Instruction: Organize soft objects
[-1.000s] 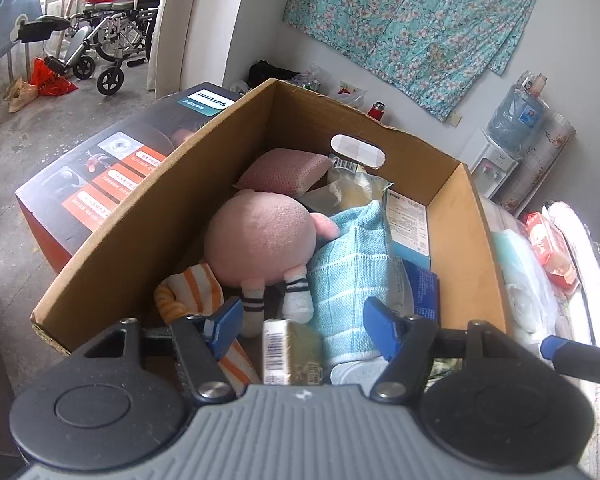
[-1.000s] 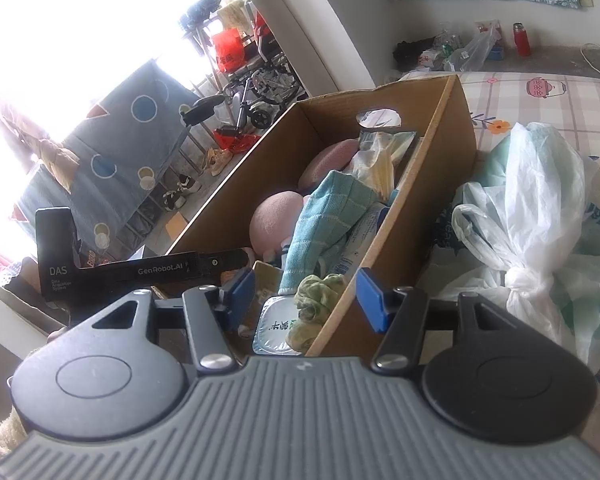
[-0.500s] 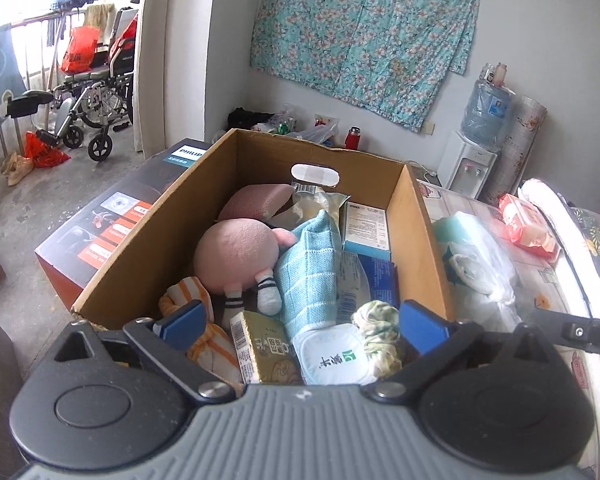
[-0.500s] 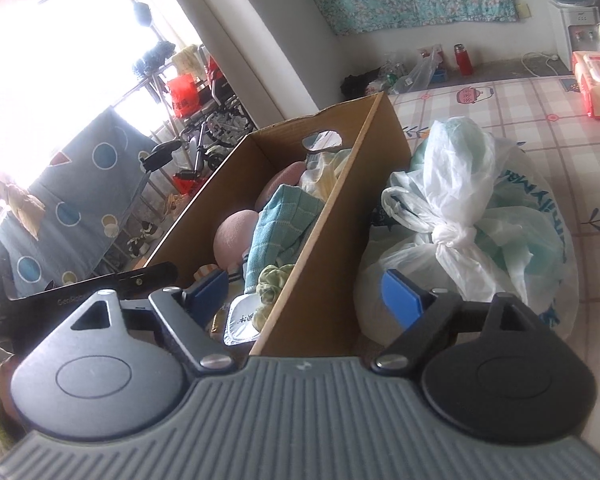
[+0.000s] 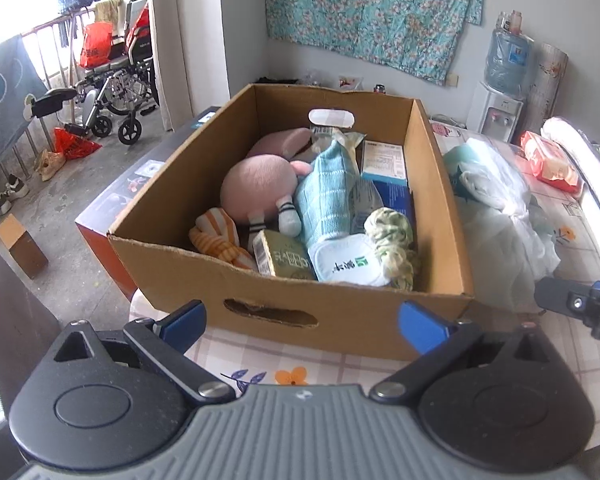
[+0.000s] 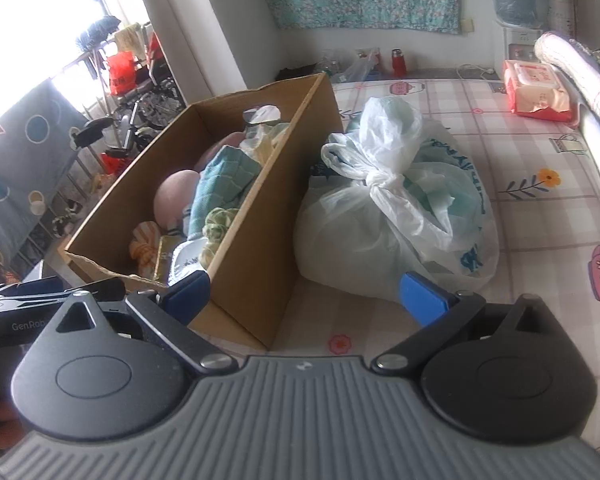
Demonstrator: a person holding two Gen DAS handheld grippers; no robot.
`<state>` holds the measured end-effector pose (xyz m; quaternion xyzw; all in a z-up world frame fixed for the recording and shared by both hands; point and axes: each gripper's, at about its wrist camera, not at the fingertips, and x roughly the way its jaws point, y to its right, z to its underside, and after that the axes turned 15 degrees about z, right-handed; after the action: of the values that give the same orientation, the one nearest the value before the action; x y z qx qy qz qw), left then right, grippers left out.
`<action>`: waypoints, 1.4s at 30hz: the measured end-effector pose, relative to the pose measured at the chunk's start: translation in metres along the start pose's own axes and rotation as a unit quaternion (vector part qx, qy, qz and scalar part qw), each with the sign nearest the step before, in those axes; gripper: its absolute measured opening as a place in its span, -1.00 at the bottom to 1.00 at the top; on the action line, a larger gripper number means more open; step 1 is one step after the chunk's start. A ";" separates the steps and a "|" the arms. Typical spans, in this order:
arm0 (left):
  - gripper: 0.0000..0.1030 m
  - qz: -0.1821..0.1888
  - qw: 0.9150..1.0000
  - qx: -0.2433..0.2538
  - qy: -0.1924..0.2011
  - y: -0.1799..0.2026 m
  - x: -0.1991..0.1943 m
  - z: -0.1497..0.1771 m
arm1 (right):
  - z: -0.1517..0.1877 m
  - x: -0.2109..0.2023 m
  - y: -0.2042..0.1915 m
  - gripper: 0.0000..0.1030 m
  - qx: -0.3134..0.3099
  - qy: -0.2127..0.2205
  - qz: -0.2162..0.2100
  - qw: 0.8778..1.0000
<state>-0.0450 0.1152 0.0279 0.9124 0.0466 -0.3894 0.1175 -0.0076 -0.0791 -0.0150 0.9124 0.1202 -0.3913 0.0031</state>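
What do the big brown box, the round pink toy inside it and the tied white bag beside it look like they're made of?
Box: looks like corrugated cardboard, matte brown, with a ragged torn rim and punched handle slot.
Pink toy: probably plush fabric over soft stuffing; fuzzy, dull surface.
White bag: thin plastic film, semi-transparent and crinkled, knotted at the top.

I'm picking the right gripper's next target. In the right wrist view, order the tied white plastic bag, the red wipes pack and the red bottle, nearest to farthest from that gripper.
1. Tied white plastic bag: just ahead of the opening, empty right gripper, beside the cardboard box.
2. Red wipes pack: far right on the tablecloth.
3. Red bottle: on the floor by the back wall.
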 end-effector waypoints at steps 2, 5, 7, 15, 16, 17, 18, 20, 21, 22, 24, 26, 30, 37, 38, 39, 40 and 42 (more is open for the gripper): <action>1.00 -0.003 1.000 -0.010 -0.011 -0.003 0.003 0.004 | 0.006 -0.002 -0.007 0.98 -0.016 0.005 0.031 0.999; 1.00 -0.008 1.000 -0.017 -0.024 -0.005 0.004 0.009 | 0.012 -0.005 -0.016 0.98 -0.036 0.009 0.042 0.998; 1.00 -0.004 0.999 -0.022 -0.027 -0.007 0.003 0.011 | 0.015 -0.007 -0.022 0.98 -0.044 0.012 0.044 0.998; 1.00 0.007 0.999 -0.026 -0.021 -0.008 -0.002 0.014 | 0.020 -0.014 -0.049 0.98 -0.086 0.019 0.053 0.995; 1.00 0.007 0.999 -0.026 -0.020 -0.008 -0.002 0.015 | 0.020 -0.014 -0.050 0.98 -0.087 0.019 0.054 0.995; 1.00 0.008 0.999 -0.026 -0.020 -0.008 -0.003 0.014 | 0.020 -0.013 -0.051 0.98 -0.087 0.019 0.056 0.994; 1.00 0.008 0.999 -0.025 -0.019 -0.008 -0.003 0.015 | 0.020 -0.012 -0.052 0.98 -0.088 0.019 0.059 0.994; 1.00 0.008 1.000 -0.023 -0.017 -0.007 -0.004 0.015 | 0.020 -0.011 -0.052 0.98 -0.088 0.018 0.063 0.994; 0.99 0.008 1.000 -0.022 -0.016 -0.007 -0.004 0.015 | 0.020 -0.010 -0.052 0.98 -0.088 0.017 0.064 0.994; 0.99 0.006 1.000 -0.022 -0.016 -0.006 -0.004 0.015 | 0.019 -0.010 -0.053 0.98 -0.089 0.017 0.065 0.994; 0.99 0.003 1.000 -0.020 -0.015 -0.006 -0.005 0.015 | 0.020 -0.008 -0.053 0.98 -0.091 0.017 0.067 0.993; 0.99 0.001 1.000 -0.020 -0.014 -0.006 -0.005 0.015 | 0.019 -0.006 -0.054 0.98 -0.092 0.016 0.067 0.993; 0.99 0.000 1.000 -0.019 -0.015 -0.005 -0.004 0.014 | 0.020 -0.005 -0.054 0.98 -0.092 0.015 0.068 0.993; 0.98 -0.004 1.000 -0.018 -0.019 -0.006 -0.002 0.015 | 0.019 -0.004 -0.054 0.98 -0.092 0.014 0.071 0.993; 0.98 -0.004 1.000 -0.018 -0.020 -0.006 -0.001 0.016 | 0.020 -0.003 -0.053 0.98 -0.093 0.014 0.071 0.993; 0.98 -0.005 1.000 -0.018 -0.020 -0.006 -0.001 0.016 | 0.020 -0.003 -0.053 0.98 -0.094 0.014 0.072 0.993; 0.98 -0.006 1.000 -0.017 -0.021 -0.006 -0.001 0.016 | 0.020 -0.002 -0.053 0.98 -0.094 0.014 0.073 0.993; 0.97 -0.008 1.000 -0.017 -0.021 -0.006 0.000 0.016 | 0.020 -0.001 -0.054 0.98 -0.095 0.013 0.073 0.993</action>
<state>-0.0573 0.1175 0.0166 0.9015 0.0578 -0.4085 0.1305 -0.0344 -0.0292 -0.0232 0.9195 0.0894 -0.3646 0.1166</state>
